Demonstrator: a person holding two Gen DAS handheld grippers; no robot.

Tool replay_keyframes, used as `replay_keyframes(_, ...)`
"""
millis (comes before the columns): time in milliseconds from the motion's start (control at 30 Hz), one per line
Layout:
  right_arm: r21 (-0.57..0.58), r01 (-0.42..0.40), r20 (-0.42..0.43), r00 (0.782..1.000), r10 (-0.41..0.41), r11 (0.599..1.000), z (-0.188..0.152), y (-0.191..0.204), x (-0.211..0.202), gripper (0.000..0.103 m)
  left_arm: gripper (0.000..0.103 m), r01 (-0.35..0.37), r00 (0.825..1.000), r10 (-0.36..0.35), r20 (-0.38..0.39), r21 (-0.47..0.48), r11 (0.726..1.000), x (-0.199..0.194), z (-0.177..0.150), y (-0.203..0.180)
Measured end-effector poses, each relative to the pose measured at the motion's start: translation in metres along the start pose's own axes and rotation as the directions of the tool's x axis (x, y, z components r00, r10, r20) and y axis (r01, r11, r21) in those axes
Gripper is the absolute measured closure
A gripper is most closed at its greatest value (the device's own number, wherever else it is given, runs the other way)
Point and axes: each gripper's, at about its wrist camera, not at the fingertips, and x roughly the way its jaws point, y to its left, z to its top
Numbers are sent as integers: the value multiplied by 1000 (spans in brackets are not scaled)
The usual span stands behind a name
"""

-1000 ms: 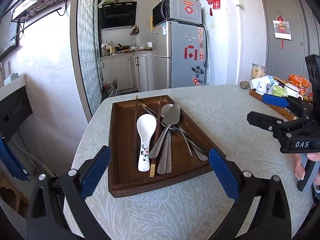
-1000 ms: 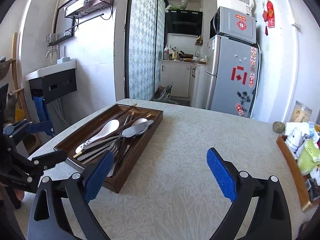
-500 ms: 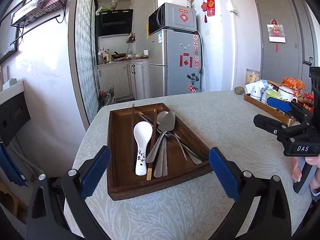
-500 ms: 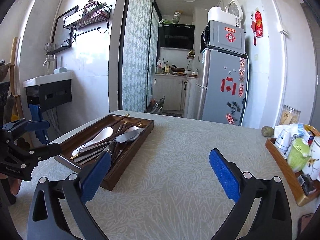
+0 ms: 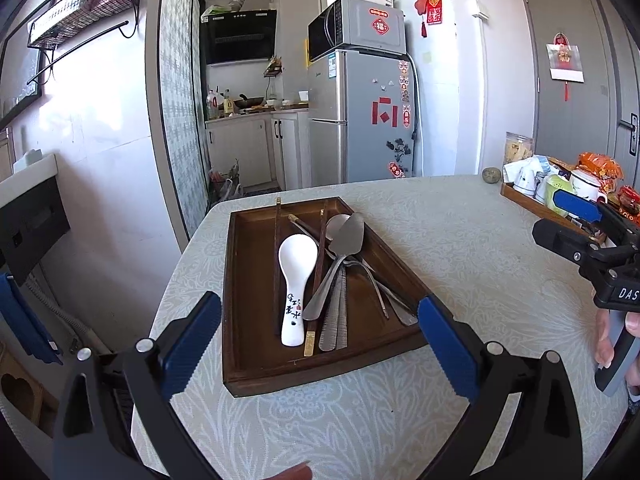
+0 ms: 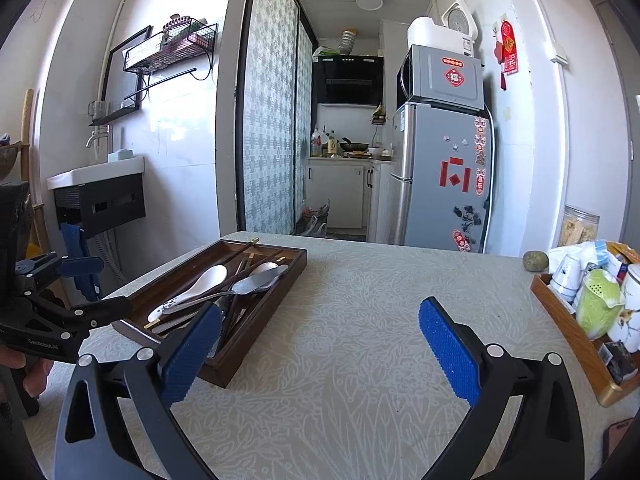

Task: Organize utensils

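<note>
A dark wooden tray (image 5: 248, 280) lies on the table and holds a white ceramic spoon (image 5: 295, 276), a metal spatula (image 5: 344, 248), dark chopsticks (image 5: 277, 256) and several metal utensils in a heap. My left gripper (image 5: 320, 344) is open and empty, above the tray's near edge. My right gripper (image 6: 320, 344) is open and empty over bare tablecloth, to the right of the tray (image 6: 280, 292). The right gripper also shows at the right of the left wrist view (image 5: 576, 224). The left gripper shows at the left of the right wrist view (image 6: 88, 284).
A light wooden tray (image 6: 568, 328) with cups, a green pot and snack packets stands at the table's right edge. A small round stone (image 6: 535, 260) lies at the far right. The table's left edge drops off beside the dark tray. A fridge (image 6: 440, 176) stands behind.
Both grippers have risen and tilted up a little, so the room's upper part shows more. The utensils and the tray have not moved. Both grippers stay open.
</note>
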Motion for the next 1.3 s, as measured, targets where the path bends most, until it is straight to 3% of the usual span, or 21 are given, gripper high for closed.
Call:
replay_keyframes(567, 0, -8, 0, 1000, 8, 1000, 0, 1, 1, 3, 3, 50, 998, -49, 39, -25, 998, -8, 0, 7)
replay_keyframes(967, 0, -8, 0, 1000, 8, 1000, 0, 1, 1, 3, 3, 42, 995, -39, 94, -28, 999, -17, -1, 7)
replay_keyframes(1300, 0, -8, 0, 1000, 8, 1000, 0, 1, 1, 3, 3, -7, 998, 9, 61, -33, 999, -11, 0, 8)
